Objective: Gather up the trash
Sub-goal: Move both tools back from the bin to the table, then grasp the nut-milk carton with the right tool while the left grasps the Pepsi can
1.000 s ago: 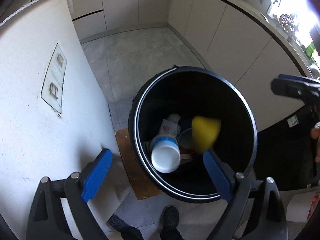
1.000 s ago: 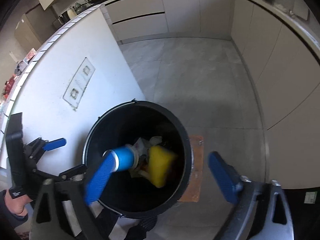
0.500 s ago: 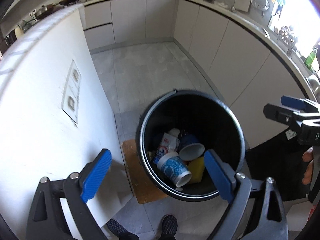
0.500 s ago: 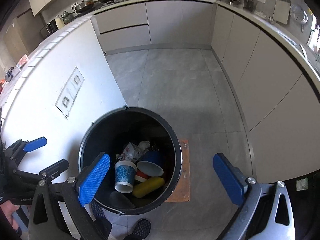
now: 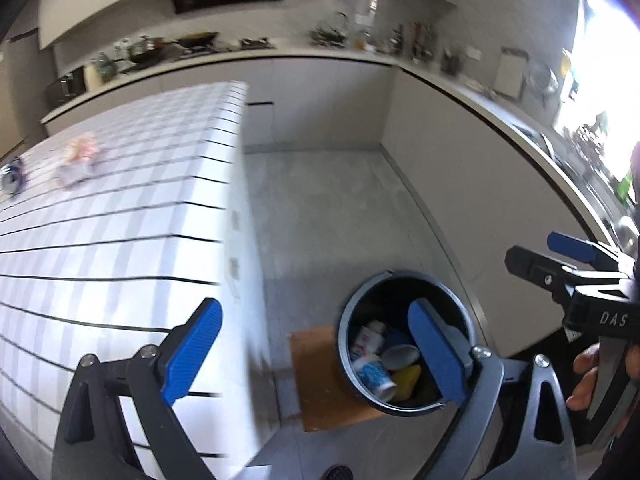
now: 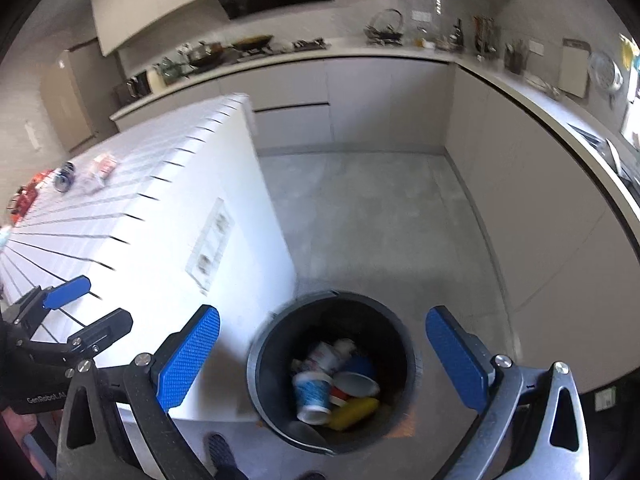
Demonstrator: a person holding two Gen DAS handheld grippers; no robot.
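A black round trash bin (image 5: 468, 322) (image 6: 260, 380) stands on the floor beside a white tiled island. Inside lie paper cups (image 5: 374, 374) (image 6: 312, 394), a yellow sponge (image 5: 406, 374) (image 6: 354, 408) and a crumpled wrapper (image 5: 366, 338). My left gripper (image 5: 316, 356) is open and empty, high above the bin and the island's edge. My right gripper (image 6: 324, 360) is open and empty above the bin; it also shows in the left wrist view (image 5: 560, 256). More trash lies far off on the island: a crumpled wrapper (image 5: 78, 158) (image 6: 98, 170) and a can (image 5: 12, 174) (image 6: 64, 174).
The white tiled island (image 5: 100, 240) (image 6: 160, 216) fills the left. A brown mat (image 5: 320, 380) lies under the bin. Grey floor (image 6: 380, 220) runs to cabinets at the back and right. Cluttered counters (image 6: 280, 48) line the walls. My shoe (image 6: 220, 456) is by the bin.
The yellow sponge fell into the bin and came to rest beside the cups. Both grippers then rose and tilted up, bringing the island top and back counter into view.
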